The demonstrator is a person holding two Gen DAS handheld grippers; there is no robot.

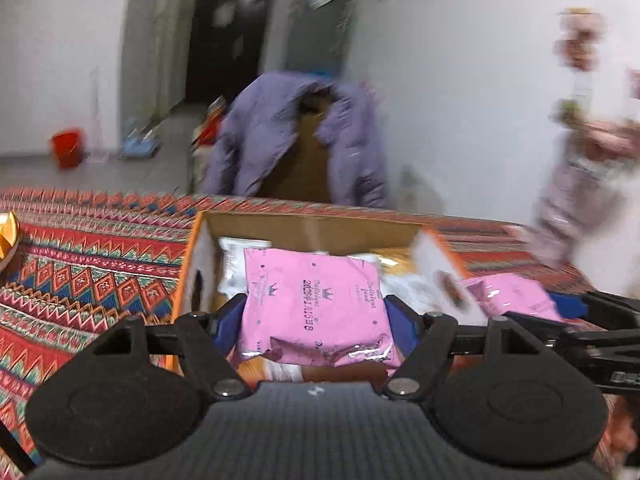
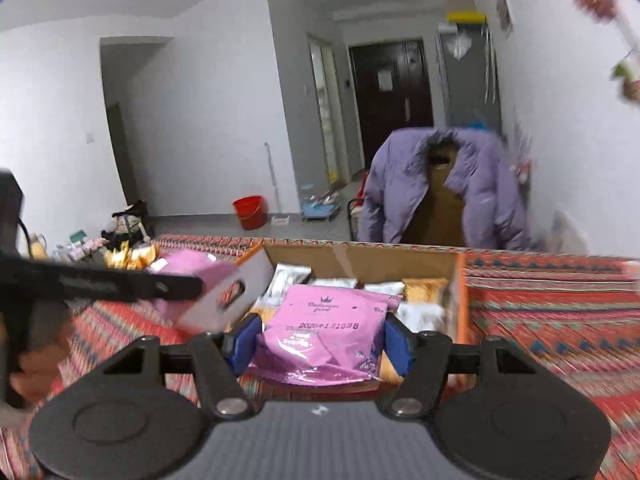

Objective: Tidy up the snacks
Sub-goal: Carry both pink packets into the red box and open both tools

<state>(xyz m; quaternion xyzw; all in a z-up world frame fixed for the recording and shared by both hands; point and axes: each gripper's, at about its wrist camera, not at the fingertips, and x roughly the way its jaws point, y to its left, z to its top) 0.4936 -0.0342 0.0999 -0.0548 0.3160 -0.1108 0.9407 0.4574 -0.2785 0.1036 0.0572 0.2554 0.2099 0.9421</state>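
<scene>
Both grippers hold pink snack packets at an open cardboard box (image 1: pixel 312 226) on the patterned cloth. My left gripper (image 1: pixel 315 305) is shut on a pink packet (image 1: pixel 312 280) held over the box's near side. In the right wrist view, my right gripper (image 2: pixel 323 322) is shut on a second pink packet (image 2: pixel 328 304) in front of the same box (image 2: pixel 360 256). Several white and orange packets (image 2: pixel 424 288) lie inside the box. The left gripper (image 2: pixel 120 280) also shows at the left of the right wrist view, blurred, its packet (image 2: pixel 188 266) beside the box's flap.
A red zigzag tablecloth (image 1: pixel 80 264) covers the table. Gold packets (image 2: pixel 132 256) lie at its far left. A purple jacket (image 2: pixel 444 184) hangs on a chair behind the table. A blurred pale pink shape (image 1: pixel 576 192) stands at the table's right edge. A red bucket (image 2: pixel 250 212) sits on the floor.
</scene>
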